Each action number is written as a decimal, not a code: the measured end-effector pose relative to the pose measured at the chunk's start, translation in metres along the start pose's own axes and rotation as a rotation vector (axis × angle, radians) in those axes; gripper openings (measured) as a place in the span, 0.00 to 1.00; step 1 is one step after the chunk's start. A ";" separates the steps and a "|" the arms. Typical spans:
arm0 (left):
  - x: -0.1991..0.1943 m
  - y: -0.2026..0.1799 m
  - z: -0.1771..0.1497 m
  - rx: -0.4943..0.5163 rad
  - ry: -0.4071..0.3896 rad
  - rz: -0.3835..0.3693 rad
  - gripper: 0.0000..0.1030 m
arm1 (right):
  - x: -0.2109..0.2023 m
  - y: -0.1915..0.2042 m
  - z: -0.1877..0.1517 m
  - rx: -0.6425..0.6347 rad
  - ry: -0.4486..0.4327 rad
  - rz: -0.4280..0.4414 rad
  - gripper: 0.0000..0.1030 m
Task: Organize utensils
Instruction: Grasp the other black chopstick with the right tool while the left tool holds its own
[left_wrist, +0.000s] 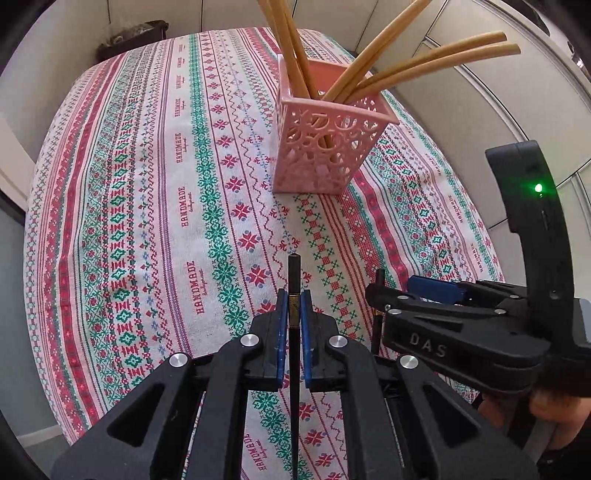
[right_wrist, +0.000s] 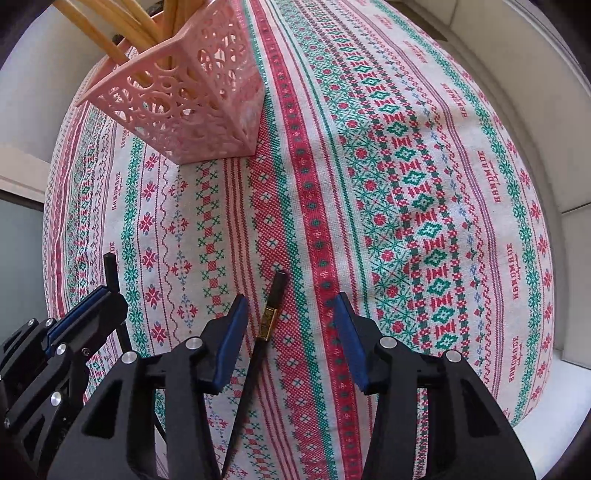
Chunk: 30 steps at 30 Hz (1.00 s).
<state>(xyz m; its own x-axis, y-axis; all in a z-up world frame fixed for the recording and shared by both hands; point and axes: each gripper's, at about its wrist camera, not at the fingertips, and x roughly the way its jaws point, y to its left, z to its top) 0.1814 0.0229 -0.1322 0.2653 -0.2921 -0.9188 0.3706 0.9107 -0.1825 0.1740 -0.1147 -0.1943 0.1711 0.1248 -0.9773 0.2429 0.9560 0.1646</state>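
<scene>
The counter (left_wrist: 155, 221), under its patterned cloth, carries the pink holder (left_wrist: 325, 147) well ahead of both claws; tan chopsticks (left_wrist: 424, 55) already stand in it. Two black chopsticks are left. The left claw (left_wrist: 294, 325) is clamped on one black chopstick (left_wrist: 294, 280). The right claw (right_wrist: 291, 332) stands part-open around the other black chopstick (right_wrist: 271, 306) on the cloth, not yet gripping.
</scene>
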 end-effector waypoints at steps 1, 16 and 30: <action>-0.001 0.003 0.001 0.003 -0.005 0.005 0.06 | 0.000 0.003 0.000 0.000 -0.009 -0.002 0.47; -0.058 0.024 -0.006 -0.099 -0.256 -0.059 0.07 | -0.055 0.050 -0.051 -0.271 -0.367 0.127 0.07; 0.049 0.052 0.011 -0.182 0.142 0.135 0.26 | -0.064 -0.029 -0.041 -0.220 -0.329 0.073 0.07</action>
<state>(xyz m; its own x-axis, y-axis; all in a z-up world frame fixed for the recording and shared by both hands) 0.2238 0.0527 -0.1831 0.1688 -0.1321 -0.9768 0.1708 0.9799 -0.1030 0.1172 -0.1394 -0.1416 0.4860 0.1364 -0.8633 0.0149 0.9863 0.1642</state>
